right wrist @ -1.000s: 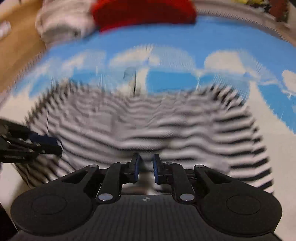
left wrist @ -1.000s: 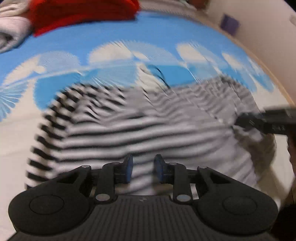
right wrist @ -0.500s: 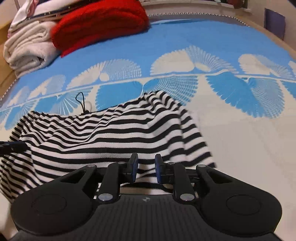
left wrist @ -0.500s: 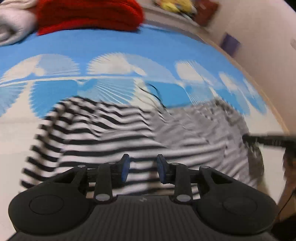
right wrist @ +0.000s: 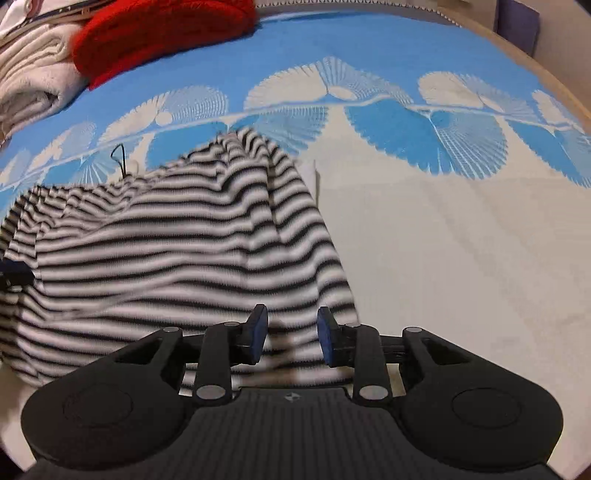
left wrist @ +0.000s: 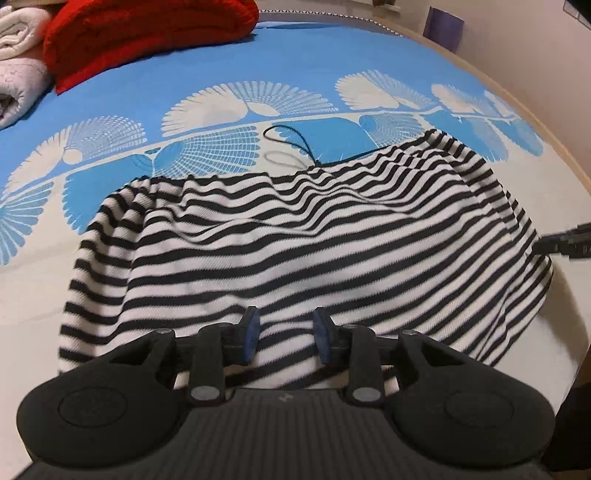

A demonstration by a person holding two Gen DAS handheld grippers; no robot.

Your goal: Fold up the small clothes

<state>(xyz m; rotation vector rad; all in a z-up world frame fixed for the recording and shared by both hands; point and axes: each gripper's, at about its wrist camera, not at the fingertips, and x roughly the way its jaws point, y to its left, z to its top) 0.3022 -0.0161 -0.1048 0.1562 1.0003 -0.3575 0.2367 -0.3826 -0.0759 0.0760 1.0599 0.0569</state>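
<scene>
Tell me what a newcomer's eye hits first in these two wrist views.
The black-and-white striped garment, rumpled across the near half of the bed, fills the middle of both views. Behind it, the blue bedspread with white fan shapes carries a bright red knit at the far left. Both grippers, left and right, sit low over the stripes.

Two wrist cameras, each peering steeply down over its own tongs from close above the bed.

Both share the striped garment [left wrist: 314, 258] ahead of the tongs, plus the red bundle [right wrist: 162, 37] far beyond.
</scene>
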